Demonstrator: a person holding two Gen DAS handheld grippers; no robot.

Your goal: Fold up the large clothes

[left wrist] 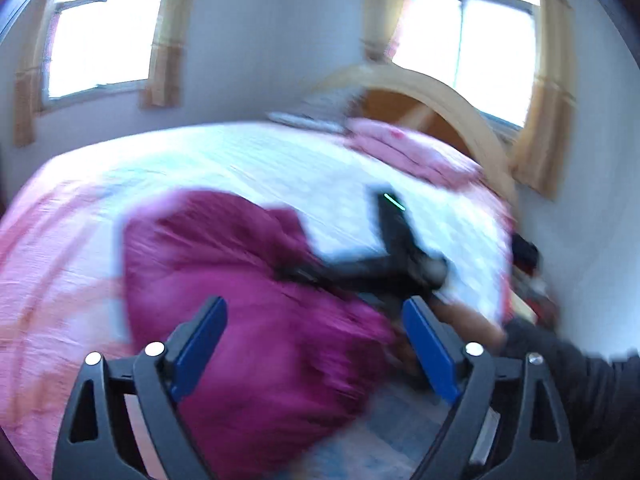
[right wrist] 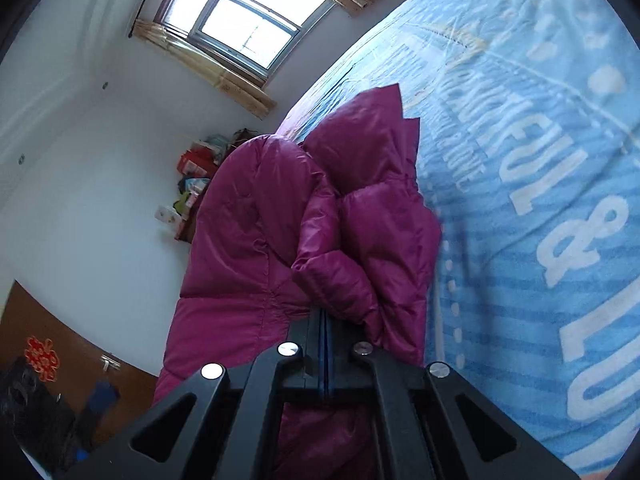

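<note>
A magenta puffer jacket point(left wrist: 240, 300) lies bunched on the bed point(left wrist: 280, 160). My left gripper point(left wrist: 314, 344) is open above the jacket's near part, with nothing between its blue pads. The view is blurred by motion. My right gripper point(left wrist: 304, 274) shows in the left wrist view as a dark shape at the jacket's right edge. In the right wrist view my right gripper point(right wrist: 325, 316) is shut on a fold of the jacket point(right wrist: 340, 220), which is doubled over on the blue printed bedspread point(right wrist: 540, 200).
A pink folded quilt point(left wrist: 408, 148) lies by the curved wooden headboard point(left wrist: 460, 108). Windows with curtains point(left wrist: 100, 44) are on the far wall. A shelf of boxes point(right wrist: 196, 176) stands by the wall, and a brown door point(right wrist: 60, 344) is low left.
</note>
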